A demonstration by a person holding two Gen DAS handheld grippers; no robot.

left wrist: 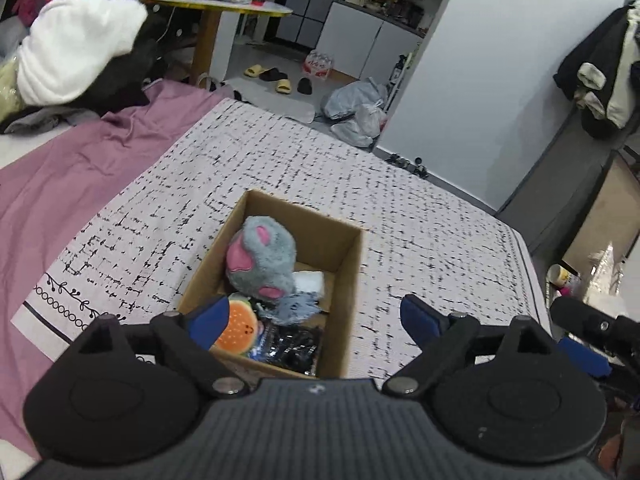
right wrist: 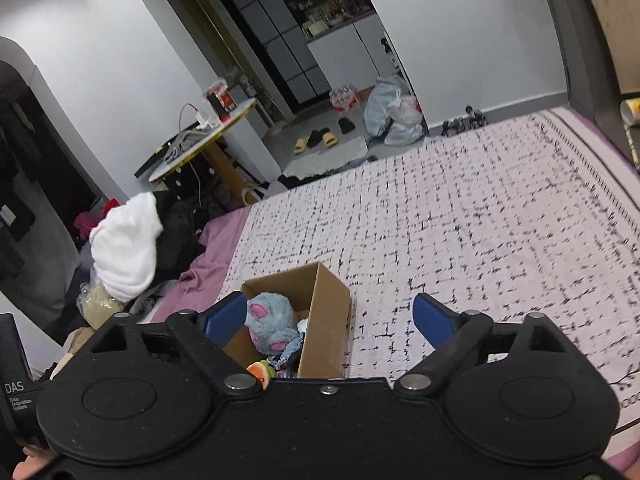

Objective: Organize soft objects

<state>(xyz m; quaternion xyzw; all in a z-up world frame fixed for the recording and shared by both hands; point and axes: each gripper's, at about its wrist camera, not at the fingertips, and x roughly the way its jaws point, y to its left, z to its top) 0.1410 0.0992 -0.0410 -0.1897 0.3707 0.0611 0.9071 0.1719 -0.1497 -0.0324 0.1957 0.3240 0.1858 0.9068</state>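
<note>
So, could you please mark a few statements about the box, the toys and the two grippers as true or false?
1. The grey plush toy lies inside the cardboard box. True.
2. The left gripper is clamped on the plush. False: its jaws stand open with nothing between the pads.
3. The box sits on the checked blanket. True.
4. The right gripper holds the white cloth. False: it is open and empty.
5. The orange round toy lies on the blanket outside the box. False: it is in the box.
</note>
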